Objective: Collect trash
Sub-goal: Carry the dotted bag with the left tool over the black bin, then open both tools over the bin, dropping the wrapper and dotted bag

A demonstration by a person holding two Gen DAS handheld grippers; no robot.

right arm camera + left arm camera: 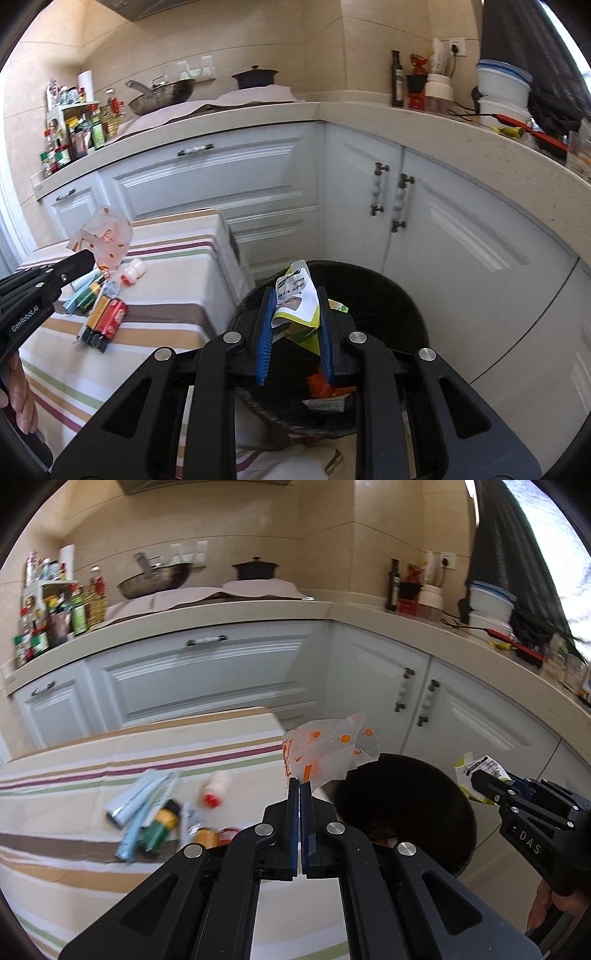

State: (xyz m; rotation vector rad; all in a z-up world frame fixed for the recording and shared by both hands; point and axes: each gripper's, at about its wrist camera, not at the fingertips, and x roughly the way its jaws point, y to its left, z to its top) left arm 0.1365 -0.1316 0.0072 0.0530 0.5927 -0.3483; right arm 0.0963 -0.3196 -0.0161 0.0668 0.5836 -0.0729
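over the black bin (pixel 388 295) beside the striped table (pixel 177 295), the right hand-held gripper (pixel 295 325) has its blue pads nearly closed on a crumpled green-and-white wrapper (pixel 297 299), which sticks up between them above the bin's mouth; an orange scrap (pixel 319 384) and other trash already lie inside the bin. the left hand-held gripper (pixel 298 786) is fully closed, pinching the lower edge of a clear bag (pixel 328 749) with orange dots, held in the air at the table's edge, next to the bin's rim (pixel 406 801). on the table well to the left of the bin lie more items in a loose heap: a small white bottle (pixel 218 788) with a red cap, a green can (pixel 159 827), a pale blue packet (pixel 136 827) and a red pack (pixel 112 319). white cabinets (pixel 207 675) stand behind.
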